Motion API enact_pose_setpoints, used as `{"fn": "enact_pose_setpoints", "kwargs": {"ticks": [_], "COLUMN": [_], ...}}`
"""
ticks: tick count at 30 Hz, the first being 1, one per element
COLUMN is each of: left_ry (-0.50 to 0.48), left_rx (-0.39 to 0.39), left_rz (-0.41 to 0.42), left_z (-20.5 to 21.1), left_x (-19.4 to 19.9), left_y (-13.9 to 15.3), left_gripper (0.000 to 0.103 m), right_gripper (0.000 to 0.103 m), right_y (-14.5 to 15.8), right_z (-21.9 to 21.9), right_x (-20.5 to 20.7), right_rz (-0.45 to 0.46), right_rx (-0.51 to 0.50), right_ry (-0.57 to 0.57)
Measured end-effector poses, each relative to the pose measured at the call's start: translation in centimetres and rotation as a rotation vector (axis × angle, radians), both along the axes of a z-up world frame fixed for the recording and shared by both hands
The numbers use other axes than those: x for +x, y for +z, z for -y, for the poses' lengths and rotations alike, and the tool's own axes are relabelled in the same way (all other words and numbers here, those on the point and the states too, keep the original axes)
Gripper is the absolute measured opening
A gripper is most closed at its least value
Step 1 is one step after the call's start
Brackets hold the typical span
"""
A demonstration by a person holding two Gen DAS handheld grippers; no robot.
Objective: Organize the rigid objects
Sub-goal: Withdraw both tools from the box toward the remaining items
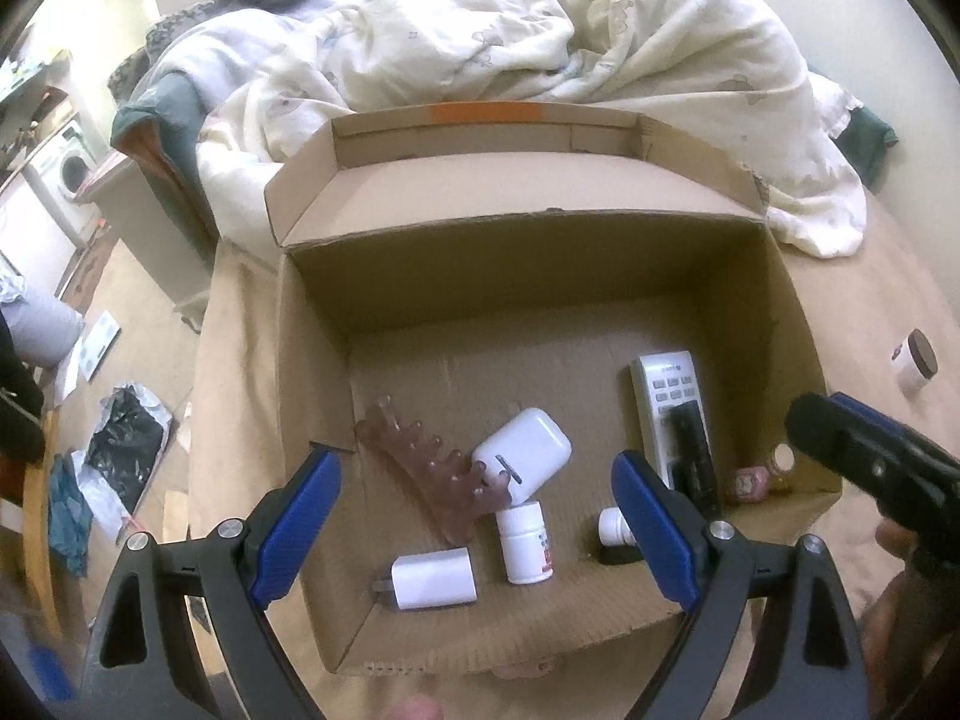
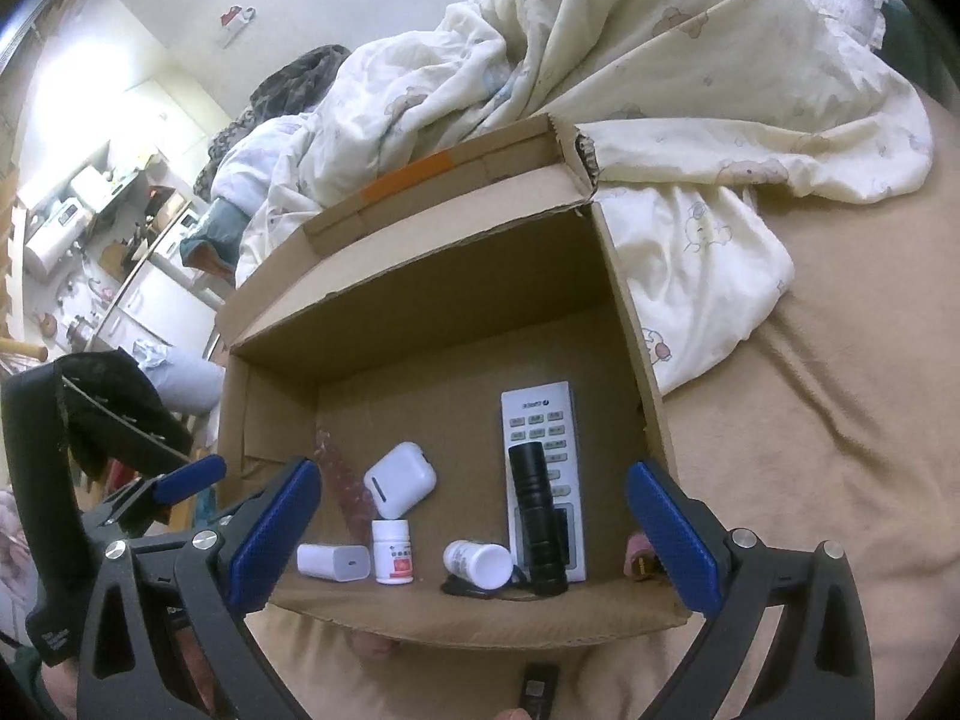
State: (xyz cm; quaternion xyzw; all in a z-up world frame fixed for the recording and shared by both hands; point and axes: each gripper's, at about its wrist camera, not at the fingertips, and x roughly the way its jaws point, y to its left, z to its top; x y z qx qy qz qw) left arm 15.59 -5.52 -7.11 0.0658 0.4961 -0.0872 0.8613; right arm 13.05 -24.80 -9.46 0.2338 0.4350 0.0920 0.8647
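An open cardboard box (image 1: 540,222) stands on the bed. Inside lie a pink hair claw (image 1: 420,462), a white earbud case (image 1: 522,450), a white pill bottle (image 1: 525,546), a white charger plug (image 1: 432,579), a second white bottle (image 2: 480,564) on its side, and a white remote (image 2: 537,414) with a black flashlight (image 2: 534,516) on top. A small pink item (image 2: 639,558) sits in the right corner. My left gripper (image 1: 477,519) hangs open above the box's near left part, holding nothing. My right gripper (image 2: 474,534) is open and empty over the near right part.
A rumpled cream duvet (image 1: 540,30) lies behind the box. A small dark-lidded jar (image 1: 915,360) rests on the tan sheet to the right of the box. A small black object (image 2: 537,690) lies on the sheet in front of the box. Clutter covers the floor at left.
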Motion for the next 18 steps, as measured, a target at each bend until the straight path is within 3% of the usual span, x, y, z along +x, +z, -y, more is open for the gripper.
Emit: {"fn": "enact_pose_setpoints", "kwargs": {"ticks": [9, 18], "left_ry": [-0.054, 0.006], "left_rx": [-0.013, -0.010], "left_rz": [0.007, 0.028], "left_z": [-0.5, -3.6], "left_x": [-2.2, -7.0], "left_y": [0.9, 4.9], "left_gripper": [0.091, 0.091], "right_gripper": [0.103, 0.103], "right_y": [1.2, 3.4], "right_z": [0.6, 0.4], "right_x": [-1.6, -6.5], "right_rz": [0.046, 0.044], "right_rx": [-0.032, 0.043], "right_ry": [-0.029, -0.018]}}
